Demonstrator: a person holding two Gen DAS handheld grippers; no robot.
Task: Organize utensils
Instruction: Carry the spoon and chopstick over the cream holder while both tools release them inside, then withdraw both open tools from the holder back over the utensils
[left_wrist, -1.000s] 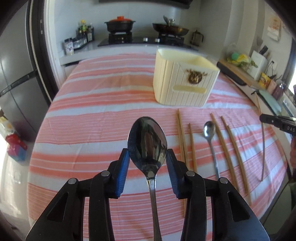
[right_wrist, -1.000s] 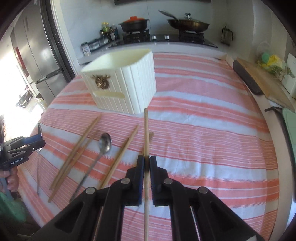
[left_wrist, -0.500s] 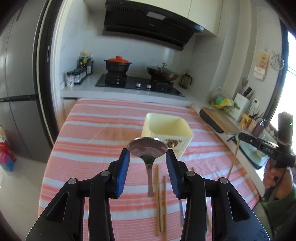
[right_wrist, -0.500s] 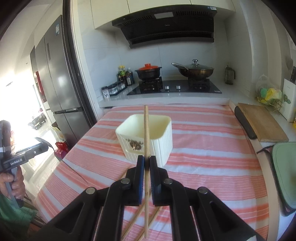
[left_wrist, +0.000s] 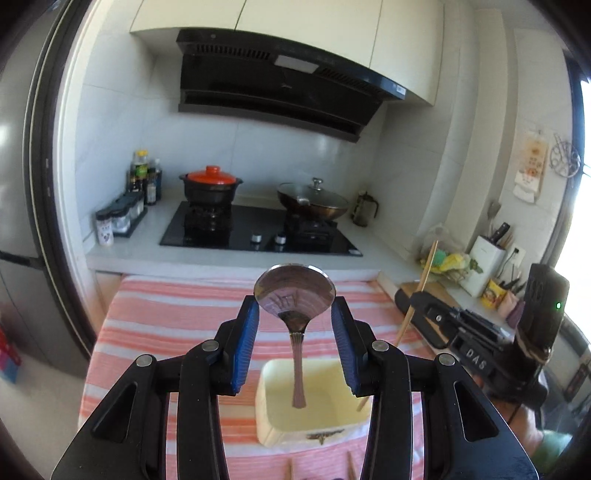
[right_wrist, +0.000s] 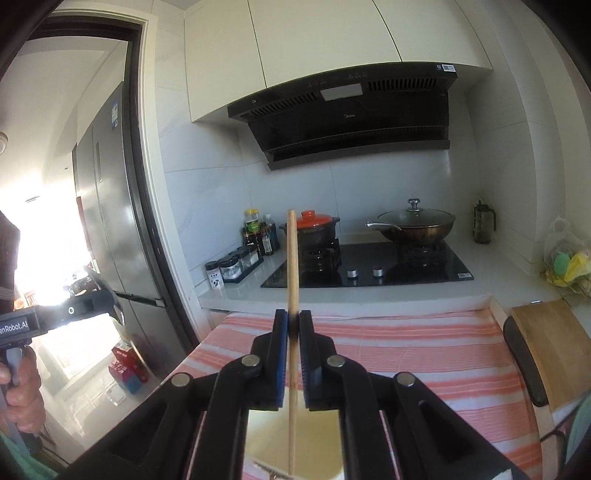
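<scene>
The spoon (left_wrist: 295, 295) is pinched by its bowl between the blue pads (left_wrist: 246, 345) of the left gripper (left_wrist: 295, 325), the pads pressed against the bowl's two edges. It is held bowl-up, and its handle hangs straight down over the open mouth of the cream utensil holder (left_wrist: 269, 424); whether the handle tip is already inside the rim cannot be told.

The chopstick (right_wrist: 293, 295) is clamped upright in the right gripper (right_wrist: 293, 325), whose pads are pressed together on the stick with only its thickness between them. Its lower end is seen over the pale interior of the holder (right_wrist: 314, 443). In the left wrist view the same chopstick (left_wrist: 417, 295) is seen tilted, with its lower end reaching down inside the holder near the right wall, and the right gripper (left_wrist: 436, 314) is seen just beside the holder.

The holder stands on a table covered with a pink and white striped cloth (left_wrist: 177, 321). Two more chopstick ends (left_wrist: 290, 470) are visible on the cloth just in front of the holder. Beyond the table, a black hob (left_wrist: 258, 232) carries a pot with an orange lid (left_wrist: 211, 184) and a lidded wok (left_wrist: 314, 201).
</scene>
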